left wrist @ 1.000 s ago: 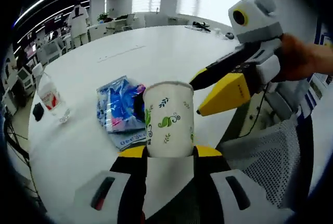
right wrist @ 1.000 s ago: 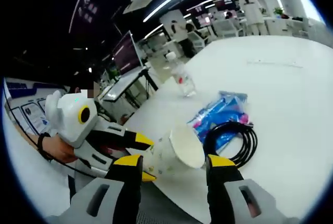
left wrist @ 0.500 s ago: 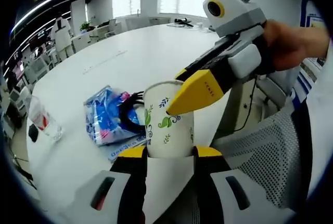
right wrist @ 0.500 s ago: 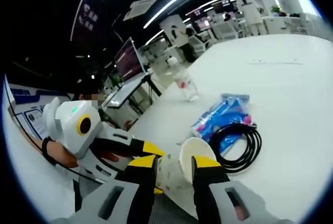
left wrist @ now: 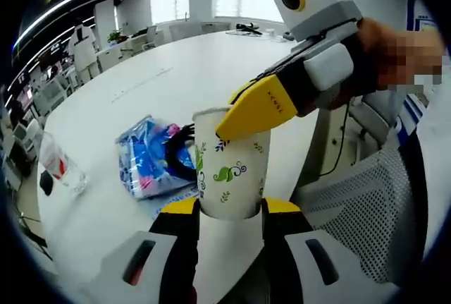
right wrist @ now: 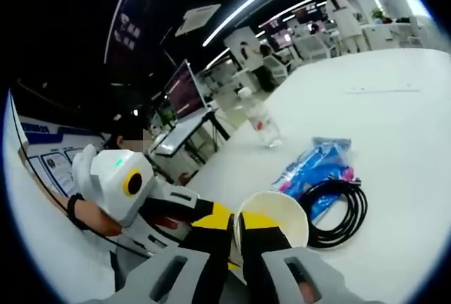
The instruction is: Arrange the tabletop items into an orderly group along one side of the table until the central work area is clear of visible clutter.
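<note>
**Left gripper view: cup held by both claws, risk of crushing or dropping**

Left gripper view shows my left claw (left wrist: 229,209) pinching the base of the paper cup (left wrist: 230,163), while my right claw (left wrist: 255,106) comes in from the right and grips its rim. In the right gripper view the right claw (right wrist: 236,232) is nearly pressed together on the paper cup (right wrist: 271,214) wall.

My worry: two claws on one thin cup. If I pull them apart or squeeze harder, I judge the wall could buckle or the rim tear; if I release the left one early, the cup may tip out of the rim pinch.

Going left to right on the white counter (left wrist: 183,71): a plastic bottle (left wrist: 58,166) near the far left edge, then the blue packet (left wrist: 144,156) with the black cable (left wrist: 176,152) coiled on it, just behind the cup. All three sit near one edge.

The room is an open office with strip lights, bright windows, more tables and people standing far off.
</note>
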A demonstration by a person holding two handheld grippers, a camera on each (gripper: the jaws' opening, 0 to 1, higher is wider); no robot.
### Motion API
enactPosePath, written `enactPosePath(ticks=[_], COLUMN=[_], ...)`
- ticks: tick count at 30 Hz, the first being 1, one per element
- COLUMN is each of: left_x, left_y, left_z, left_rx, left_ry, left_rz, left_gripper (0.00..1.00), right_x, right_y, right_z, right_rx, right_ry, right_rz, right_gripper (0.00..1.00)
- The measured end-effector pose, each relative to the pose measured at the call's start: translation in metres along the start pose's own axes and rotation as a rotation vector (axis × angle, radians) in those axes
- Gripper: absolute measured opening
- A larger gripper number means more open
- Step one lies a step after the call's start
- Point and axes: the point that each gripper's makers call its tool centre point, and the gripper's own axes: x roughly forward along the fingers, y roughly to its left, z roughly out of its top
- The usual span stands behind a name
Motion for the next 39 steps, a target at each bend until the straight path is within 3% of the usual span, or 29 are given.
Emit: enactPosePath(ticks=[9,11,14,20,27,31,39], left_x=[-0.001,-0.002,-0.001,-0.004,-0.018,-0.030,-0.054], left_y=[0.016,0.022,0.030,0.039,0.066,0.088,0.124], left_z=[-0.007,-0.009,-0.015,-0.016,-0.020,-0.030,-0.046], left_rx=[-0.058,-0.065,-0.053,-0.123,-0.274,-0.366,-0.523], left_ry=[0.008,0.010,0.025,0.007,-0.047,-0.072,-0.143], left_rz=[0.039,0.049,0.070,0.091,0.167,0.215,0.303], left_gripper=[0.34,0.27,0.30,0.31,0.31,0.31,0.33], right_x=[0.005,0.006,0.007,0.008,0.012,0.016,0.033], right_y=[-0.002,-0.005,-0.010,-0.022,-0.028,-0.031,-0.031], right_z=[0.004,0.006,0.011,0.011,0.015,0.017,0.034], right_rx=[0.019,0.006,0.001,-0.007,-0.020,0.003,-0.037], right_ry=[-0.010,-0.005,-0.003,0.013,0.028,0.038,0.057], right_rz=[-0.003,-0.012,-0.015,-0.033,-0.047,-0.059,-0.063], right_gripper=[0.00,0.00,0.00,0.00,0.00,0.00,0.00])
